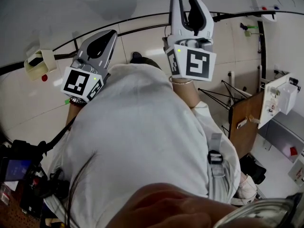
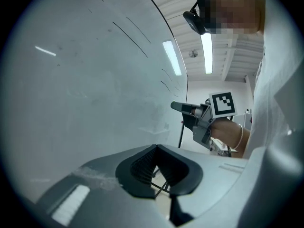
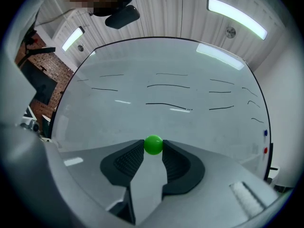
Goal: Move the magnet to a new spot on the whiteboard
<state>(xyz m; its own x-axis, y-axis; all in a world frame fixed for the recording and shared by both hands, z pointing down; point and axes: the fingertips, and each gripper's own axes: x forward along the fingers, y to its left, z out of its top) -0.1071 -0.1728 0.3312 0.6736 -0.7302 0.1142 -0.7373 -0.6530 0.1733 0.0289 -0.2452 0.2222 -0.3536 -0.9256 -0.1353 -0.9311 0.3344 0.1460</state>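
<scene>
At the glossy white whiteboard [image 3: 166, 65], the right gripper [image 3: 153, 151] is clamped on the small round green magnet [image 3: 153, 145], pinched at its very jaw tips. The step in hand looks like carrying or placing; whether the magnet touches the board I cannot tell. The next move probably calls for pressing it flat onto a bare patch, clear of the thin black pen lines [image 3: 166, 104], then letting go. The left gripper [image 2: 156, 147] has its jaws together on nothing. Only its view shows the right gripper side-on, close beside the board.
</scene>
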